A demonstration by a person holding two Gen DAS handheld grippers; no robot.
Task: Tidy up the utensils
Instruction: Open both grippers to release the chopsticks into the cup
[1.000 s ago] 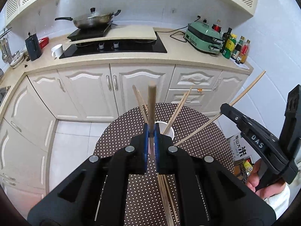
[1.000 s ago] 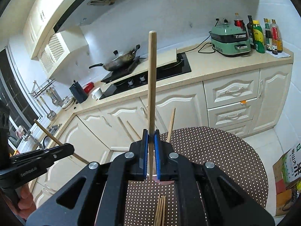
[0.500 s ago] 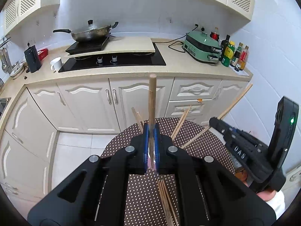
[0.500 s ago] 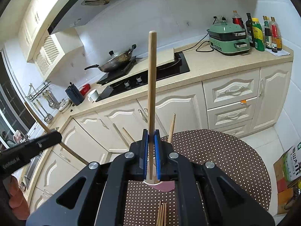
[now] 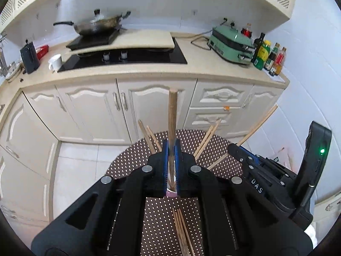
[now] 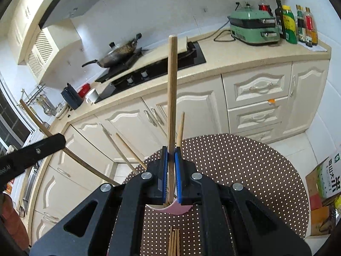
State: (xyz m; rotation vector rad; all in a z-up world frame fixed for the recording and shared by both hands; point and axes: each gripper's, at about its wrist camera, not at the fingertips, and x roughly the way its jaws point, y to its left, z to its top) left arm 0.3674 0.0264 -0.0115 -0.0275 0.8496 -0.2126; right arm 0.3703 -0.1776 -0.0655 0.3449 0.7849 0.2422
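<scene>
You have one chopstick (image 5: 172, 125) pinched between the blue pads of your left gripper (image 5: 171, 166), and a second chopstick (image 6: 171, 98) pinched the same way in your right gripper (image 6: 171, 170). Each runs straight out along its gripper's fingers, long axis in line with the jaws, free end pointing up and away.

The pink cup (image 6: 172, 209) sits just beneath both sets of jaws, at the lower ends of the sticks; several chopsticks already lean out of it, fanning to either side. That is the relation to mind: the cup's mouth lies below and slightly behind the fingertips, so each stick probably has to go in lower end first. Both grippers look about equally close, nearly side by side, so they may crowd each other.

More loose chopsticks (image 5: 182, 230) lie nearer you on the dotted brown table (image 6: 245, 166). Beyond it stand cream cabinets (image 5: 89, 115), a hob and a wok.
</scene>
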